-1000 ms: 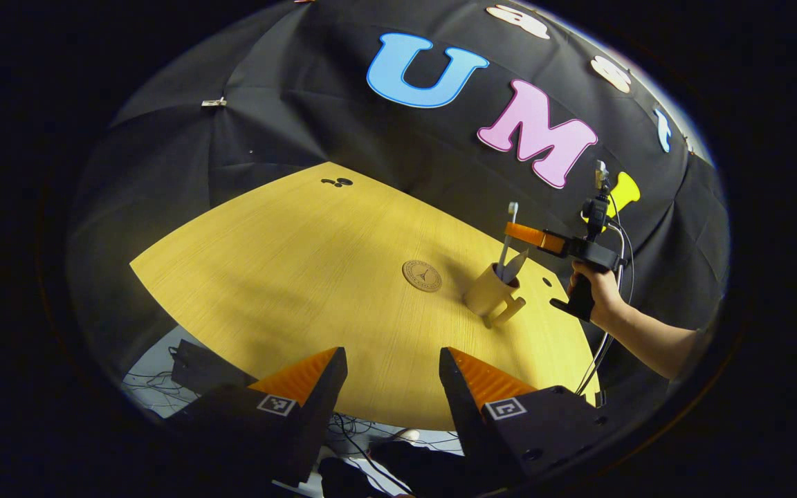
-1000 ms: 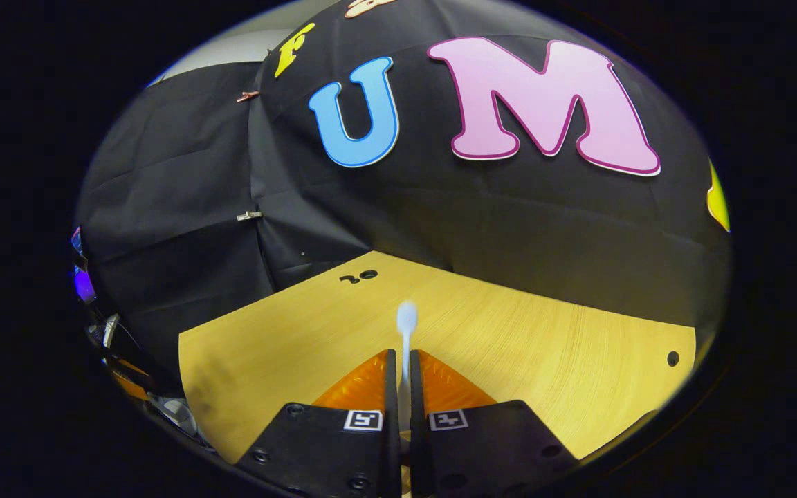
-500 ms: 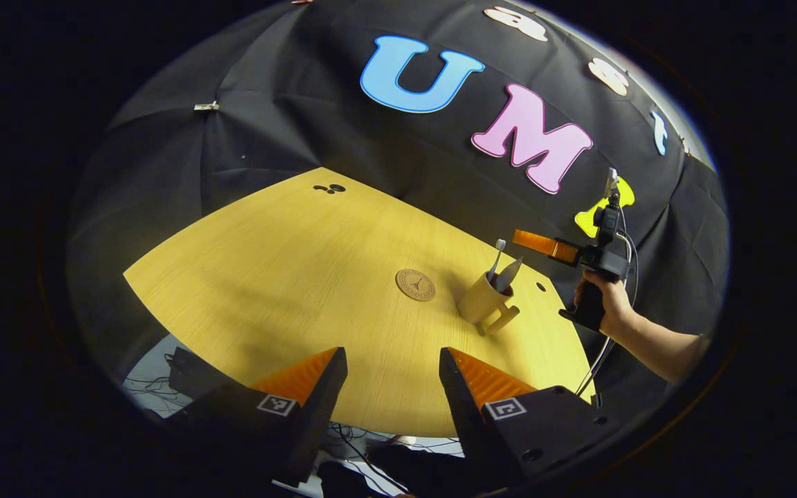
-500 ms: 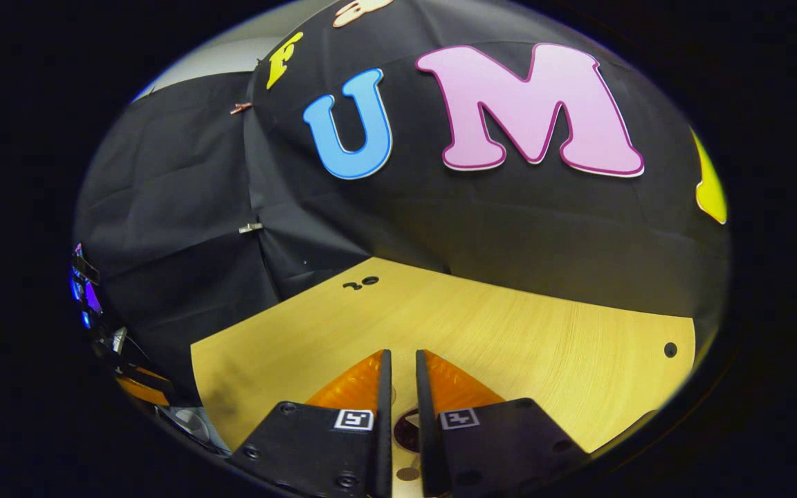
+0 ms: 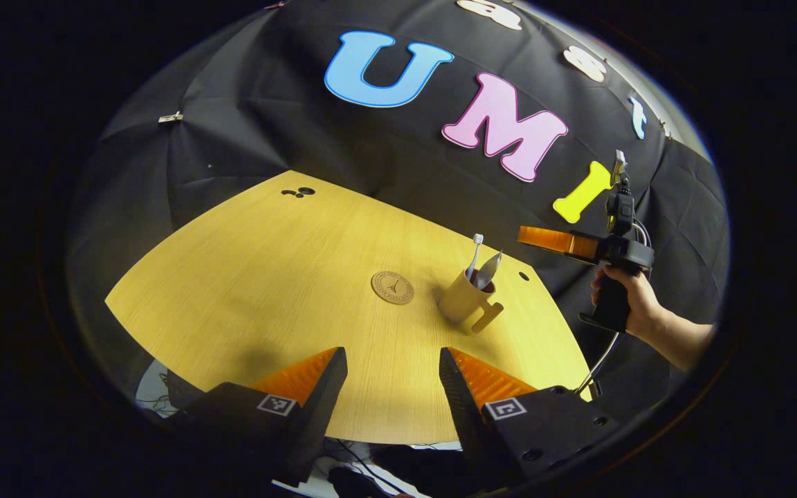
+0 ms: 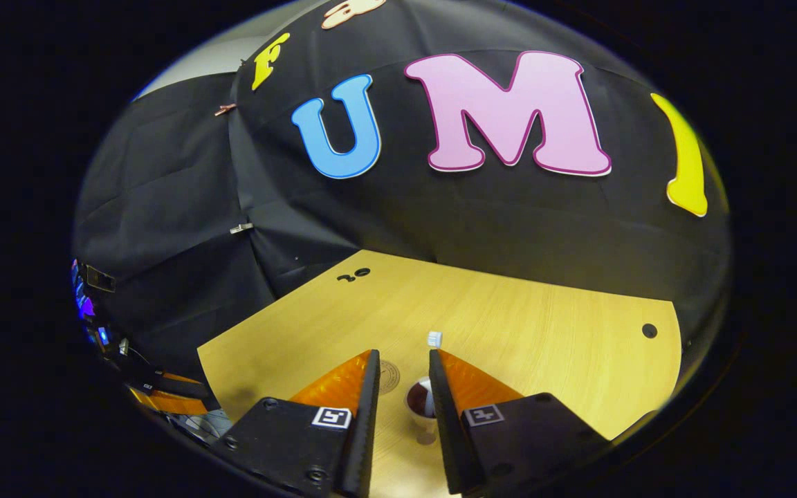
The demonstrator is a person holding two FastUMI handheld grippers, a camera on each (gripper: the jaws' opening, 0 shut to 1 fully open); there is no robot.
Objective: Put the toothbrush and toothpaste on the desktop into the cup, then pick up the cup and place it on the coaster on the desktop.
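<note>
Both items loaded: white-headed toothbrush (image 5: 474, 252) and pale toothpaste tube (image 5: 488, 268) standing tilted inside the tan cylindrical cup with a side handle (image 5: 466, 304), on the yellow wood-grain desktop (image 5: 267, 277). Round brown coaster with a stamped emblem (image 5: 392, 287) lying flat just beside the cup, not touching it. Remaining step, by judgement: gripping the cup and setting it on the coaster.

Right gripper (image 6: 400, 373): fingers parted, nothing between them, held above and behind the cup, with the cup mouth (image 6: 420, 401) visible below the gap. Also seen from the left gripper view, carried in a hand (image 5: 630, 304) off the desktop's far edge.

Left gripper (image 5: 391, 380): fingers spread wide, empty, hovering over the near edge of the desktop, well apart from the cup.

For a sound grip:
- Lower the right gripper with fingers wide enough to straddle the cup wall or handle (image 5: 487, 318).
- Avoid knocking the protruding toothbrush head.
- Keep the cup upright during transfer.
- Centre over the coaster before releasing.
</note>
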